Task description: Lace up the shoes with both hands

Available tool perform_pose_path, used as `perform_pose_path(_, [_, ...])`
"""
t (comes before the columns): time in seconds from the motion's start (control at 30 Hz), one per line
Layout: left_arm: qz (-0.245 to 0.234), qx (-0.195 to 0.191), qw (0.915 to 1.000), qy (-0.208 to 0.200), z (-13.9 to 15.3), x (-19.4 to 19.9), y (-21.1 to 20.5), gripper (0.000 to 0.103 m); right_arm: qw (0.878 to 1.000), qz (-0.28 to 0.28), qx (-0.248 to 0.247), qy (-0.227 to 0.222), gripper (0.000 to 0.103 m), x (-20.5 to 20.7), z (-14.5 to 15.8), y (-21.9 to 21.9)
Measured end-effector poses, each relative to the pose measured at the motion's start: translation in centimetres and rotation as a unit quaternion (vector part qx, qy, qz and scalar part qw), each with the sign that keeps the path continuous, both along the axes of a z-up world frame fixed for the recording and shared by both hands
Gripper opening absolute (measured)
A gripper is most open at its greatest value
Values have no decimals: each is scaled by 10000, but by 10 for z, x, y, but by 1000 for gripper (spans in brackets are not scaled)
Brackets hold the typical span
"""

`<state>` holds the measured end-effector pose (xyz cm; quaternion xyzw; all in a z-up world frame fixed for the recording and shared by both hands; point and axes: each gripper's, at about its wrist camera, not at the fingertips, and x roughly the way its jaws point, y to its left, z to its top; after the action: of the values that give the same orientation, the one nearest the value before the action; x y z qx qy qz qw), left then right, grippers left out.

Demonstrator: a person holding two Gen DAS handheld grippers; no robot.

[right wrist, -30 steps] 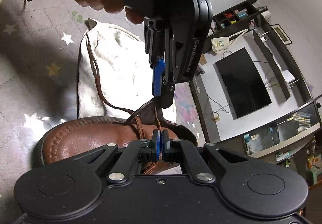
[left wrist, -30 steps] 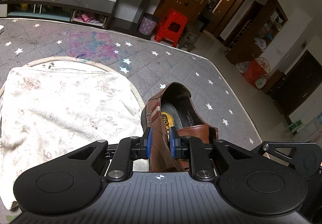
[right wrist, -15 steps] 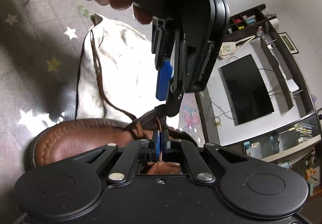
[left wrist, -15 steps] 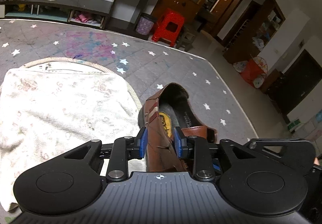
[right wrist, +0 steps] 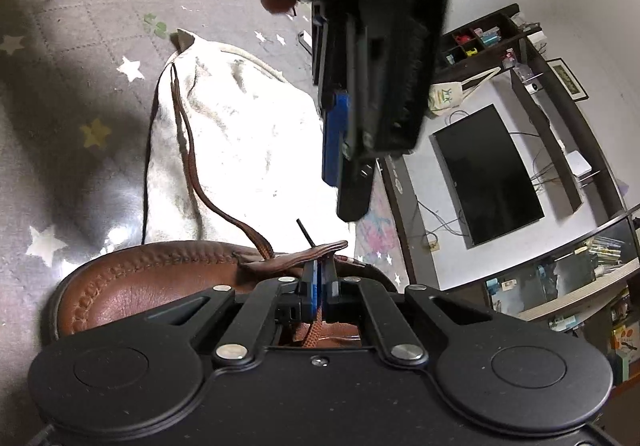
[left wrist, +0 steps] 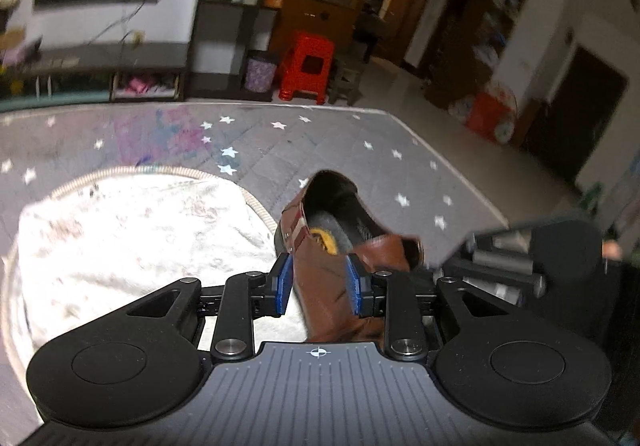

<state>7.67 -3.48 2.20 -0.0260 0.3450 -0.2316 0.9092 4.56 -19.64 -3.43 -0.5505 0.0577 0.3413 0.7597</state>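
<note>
Between the left hand-held gripper (left wrist: pixel 320 284) (parted) stands the shoe (left wrist: pixel 340 230).

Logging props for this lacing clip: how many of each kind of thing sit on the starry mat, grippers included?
Brown shoe: 1
Brown lace: 1
White towel: 1
Grippers: 2, left gripper and right gripper
Total: 5

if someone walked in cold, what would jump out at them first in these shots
First the brown leather shoe at centre, standing on the grey star-print mat with the left gripper straddling its side, fingers parted. In the right wrist view, the right gripper is clamped shut on the brown lace at the shoe's tongue, while the lace's other end trails over the bright white towel beside the shoe.
</note>
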Motion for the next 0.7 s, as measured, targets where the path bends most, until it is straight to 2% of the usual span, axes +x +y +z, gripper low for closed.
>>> perform_pose_path(0.07, [-206, 401, 9988, -167, -2, -6, -11, 29, 10000, -7, 9, -4, 2, 0, -1, 0])
perform_pose_path(0.23, [-522, 1000, 9927, -431, -7, -11, -34, 29, 10000, -26, 31, -14, 2, 0, -2, 1])
perform_pose_path(0.3, [-584, 1174, 9901, -497, -9, -10, -40, 21, 10000, -35, 34, -7, 2, -2, 2, -4])
perform_pose_path(0.43, [-885, 1786, 9771, -743, -17, -9, -56, 19, 10000, -26, 34, -9, 2, -1, 3, -4])
perform_pose_path(0.6, [-1170, 2319, 9610, -952, -26, -10, -70, 16, 10000, -2, 37, -18, 2, 0, 3, -4])
perform_pose_path(0.7, [-1177, 2407, 9582, -999, -30, -9, -73, 8, 10000, -7, 44, -43, 1, -14, -4, -5])
